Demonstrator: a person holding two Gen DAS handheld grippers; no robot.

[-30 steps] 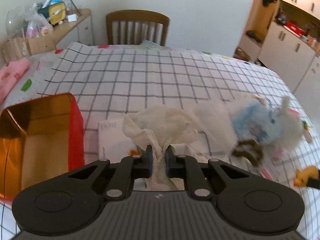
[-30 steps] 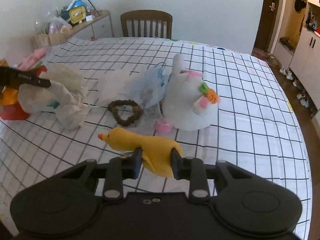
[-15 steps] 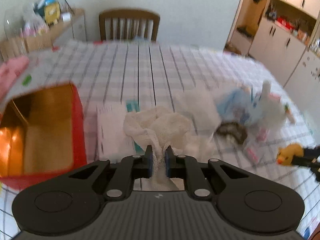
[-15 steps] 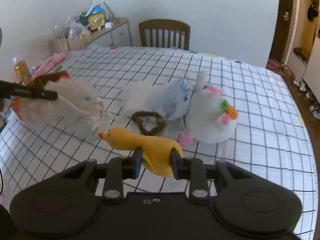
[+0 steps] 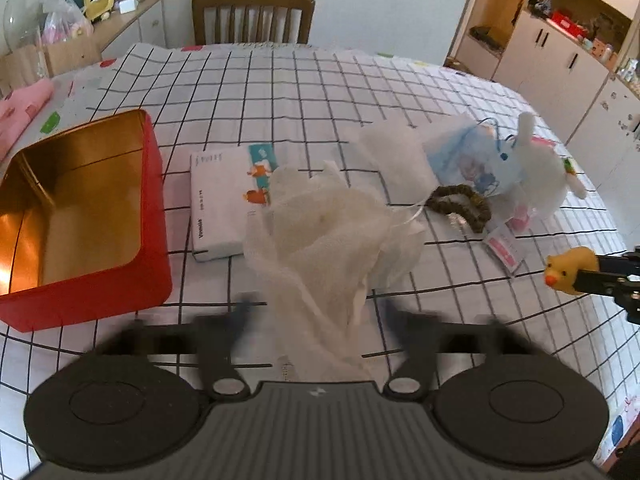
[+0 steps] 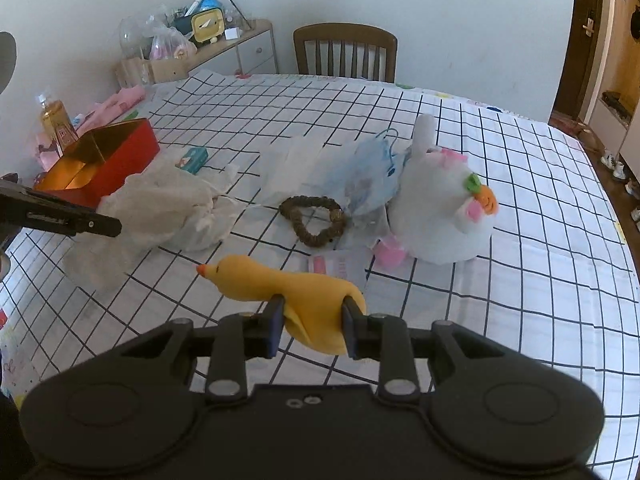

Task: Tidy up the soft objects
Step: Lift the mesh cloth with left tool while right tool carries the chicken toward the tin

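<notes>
My left gripper [image 5: 316, 312] has blurred fingers spread wide apart, open around a crumpled white gauze cloth [image 5: 332, 232] that stands between them; the cloth also shows in the right wrist view [image 6: 168, 208]. My right gripper [image 6: 312, 328] is shut on a yellow plush duck [image 6: 280, 284], held above the checked tablecloth; the duck also shows at the right edge of the left wrist view [image 5: 568, 270]. An open red tin [image 5: 152, 216] with a gold inside sits at the left. A white plush bunny [image 6: 440, 216], a blue bag [image 6: 360, 176] and a brown scrunchie [image 6: 312, 220] lie mid-table.
A white tissue pack [image 5: 224, 200] lies beside the tin. A wooden chair [image 6: 346, 52] stands at the far table edge. A cluttered sideboard [image 6: 216, 52] is at the back left, cabinets [image 5: 560, 52] at the right. A bottle [image 6: 56, 124] stands behind the tin.
My left gripper's fingers have sprung apart from the gauze cloth, which they pinched before. The right gripper keeps its hold on the duck and has barely shifted.
</notes>
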